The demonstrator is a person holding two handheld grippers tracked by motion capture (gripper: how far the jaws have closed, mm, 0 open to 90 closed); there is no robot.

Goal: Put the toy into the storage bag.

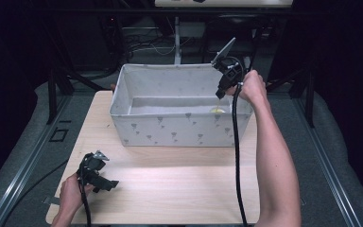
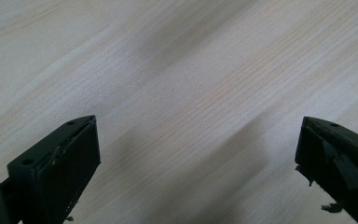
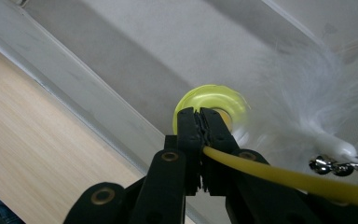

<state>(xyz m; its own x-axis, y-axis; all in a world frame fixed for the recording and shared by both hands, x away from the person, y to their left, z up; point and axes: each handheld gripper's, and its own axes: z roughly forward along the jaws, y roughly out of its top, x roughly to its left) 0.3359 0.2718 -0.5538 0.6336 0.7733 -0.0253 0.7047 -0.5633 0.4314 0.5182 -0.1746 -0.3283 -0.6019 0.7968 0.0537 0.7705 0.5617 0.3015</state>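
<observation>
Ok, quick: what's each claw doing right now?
Left claw: open, holding nothing, over the table.
Right claw: closed on the yellow wand toy.

A pale wooden table (image 1: 170,189) is seen at the centre of the frame, lit brightly from above. Grey carpeted floor (image 1: 23,156) is shown on both sides, crossed by metal rails (image 1: 333,184) running toward the lower corners. Dark frame posts (image 1: 52,94) and tangled cables (image 1: 142,45) are glimpsed in the unlit upper part of the frame.
</observation>
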